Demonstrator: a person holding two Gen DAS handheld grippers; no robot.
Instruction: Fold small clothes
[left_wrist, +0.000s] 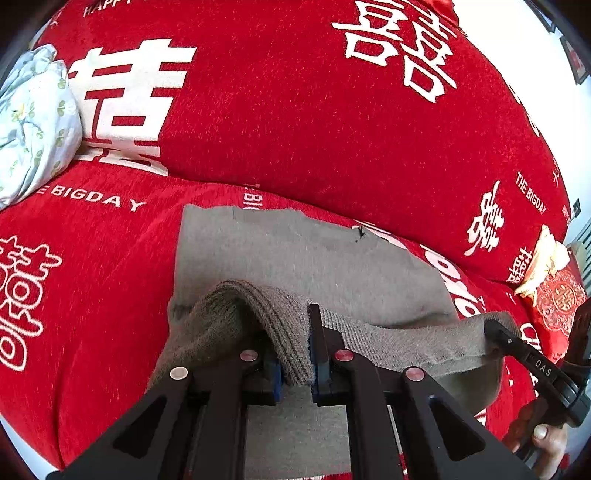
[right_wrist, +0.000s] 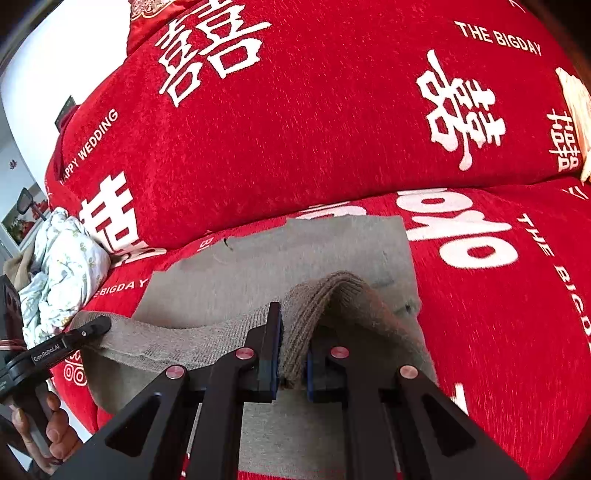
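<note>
Looking along the left gripper (left_wrist: 295, 354), I see its two black fingers clenched on the ribbed hem of a grey knit garment (left_wrist: 295, 258), the cloth bunched up in a hump between the blue pads. The rest of the garment lies flat ahead on a red sofa cover (left_wrist: 110, 295) printed with white characters and the words "THE BIGDAY". The lifted hem stretches to the right edge of this view, where the tip of the right gripper (left_wrist: 493, 328) pinches its other end; a hand (left_wrist: 543, 439) wraps that gripper's handle low in the corner. Behind the garment rises a big red cushion (left_wrist: 295, 110) in the same print. A pale floral bundle of cloth (left_wrist: 33, 122) sits at the far left against the cushion, and a small red embroidered pillow (left_wrist: 557, 302) lies at the right.

From the right wrist view, the right gripper (right_wrist: 293, 354) is likewise clamped on the ribbed hem, a fold of grey knit garment (right_wrist: 314, 251) arching up just above its pads. The flat part of the garment lies on the red sofa cover (right_wrist: 498, 314) in front of the red cushion (right_wrist: 314, 129). The raised hem runs left to the left gripper (right_wrist: 99, 325), closed on it there, with the hand (right_wrist: 48, 432) holding it below. The floral bundle of cloth (right_wrist: 66, 266) rests further left.
</note>
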